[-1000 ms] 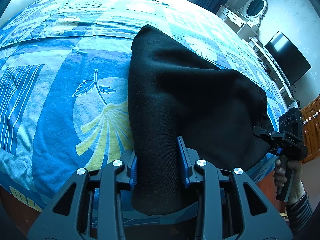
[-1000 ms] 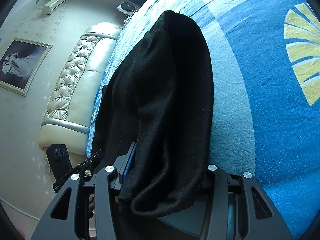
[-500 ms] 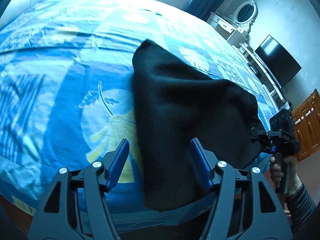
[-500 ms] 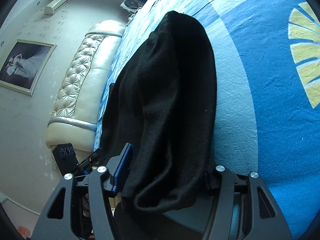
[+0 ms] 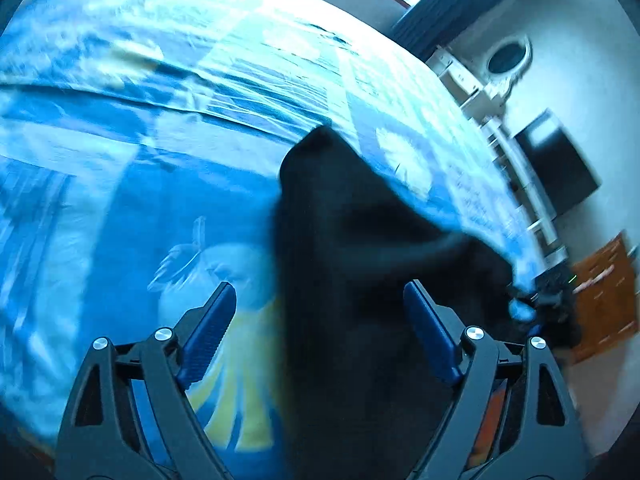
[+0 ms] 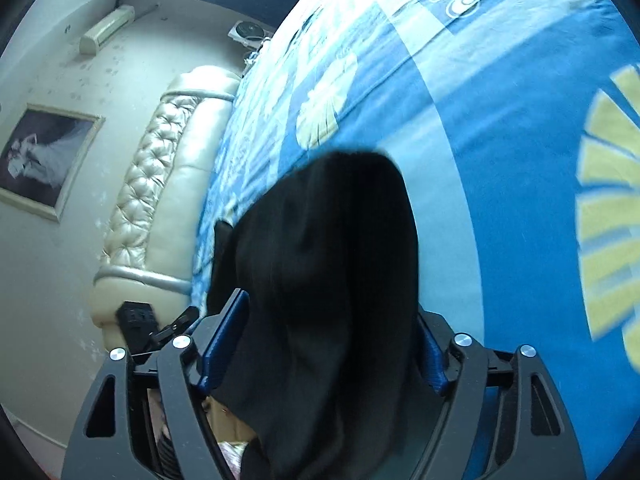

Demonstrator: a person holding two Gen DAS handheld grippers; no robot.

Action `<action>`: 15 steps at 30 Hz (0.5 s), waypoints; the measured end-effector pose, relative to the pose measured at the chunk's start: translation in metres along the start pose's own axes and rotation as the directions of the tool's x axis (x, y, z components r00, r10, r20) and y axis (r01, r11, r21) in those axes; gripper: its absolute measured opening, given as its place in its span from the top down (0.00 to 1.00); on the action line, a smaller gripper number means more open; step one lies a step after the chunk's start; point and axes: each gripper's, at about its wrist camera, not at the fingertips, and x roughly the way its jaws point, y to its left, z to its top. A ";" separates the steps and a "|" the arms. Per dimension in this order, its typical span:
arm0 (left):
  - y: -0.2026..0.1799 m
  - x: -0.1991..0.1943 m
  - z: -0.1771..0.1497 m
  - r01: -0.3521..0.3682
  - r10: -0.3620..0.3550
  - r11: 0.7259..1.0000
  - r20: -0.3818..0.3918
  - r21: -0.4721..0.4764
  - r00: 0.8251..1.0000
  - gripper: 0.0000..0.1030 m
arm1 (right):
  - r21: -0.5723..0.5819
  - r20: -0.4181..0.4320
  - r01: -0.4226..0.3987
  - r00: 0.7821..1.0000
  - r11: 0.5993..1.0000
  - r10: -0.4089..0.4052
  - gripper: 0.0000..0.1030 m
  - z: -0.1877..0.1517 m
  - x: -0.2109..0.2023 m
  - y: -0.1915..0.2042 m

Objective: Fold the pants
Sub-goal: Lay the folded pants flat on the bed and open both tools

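Left tongs [image 5: 318,316] and right tongs [image 6: 332,340] both opening, black pants [image 5: 360,280] lying loose between their jaws on the bed [image 5: 140,200].

Black pants [image 5: 360,280] on blue leaf-patterned bedspread [image 5: 140,184]

Each black plastic two-finger left gripper [image 5: 316,304] and black plastic two-finger right gripper [image 6: 332,328] has angular arms with triangular cut-outs, round silver screws [image 5: 163,334] at the joints, and ribbed blue pads [image 5: 208,328].
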 end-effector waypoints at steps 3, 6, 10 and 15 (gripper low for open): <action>0.014 0.021 0.021 0.038 -0.040 0.997 -0.036 -0.068 0.999 0.17 | 0.025 -0.002 -0.021 1.000 0.999 0.021 0.26 0.012 0.009 -0.006; 0.022 0.044 0.034 0.030 -0.038 0.997 -0.096 -0.076 0.995 0.17 | 0.032 -0.013 -0.041 0.999 0.999 0.042 0.26 0.018 0.015 -0.006; 0.017 0.055 0.038 0.009 -0.009 1.000 -0.108 -0.003 0.994 0.42 | -0.049 -0.046 0.030 0.998 0.998 -0.033 0.46 0.019 0.026 0.005; 0.009 0.053 0.044 0.000 0.002 1.000 -0.079 0.022 0.997 0.76 | -0.144 -0.015 0.029 0.999 0.989 -0.032 0.63 0.023 0.028 0.028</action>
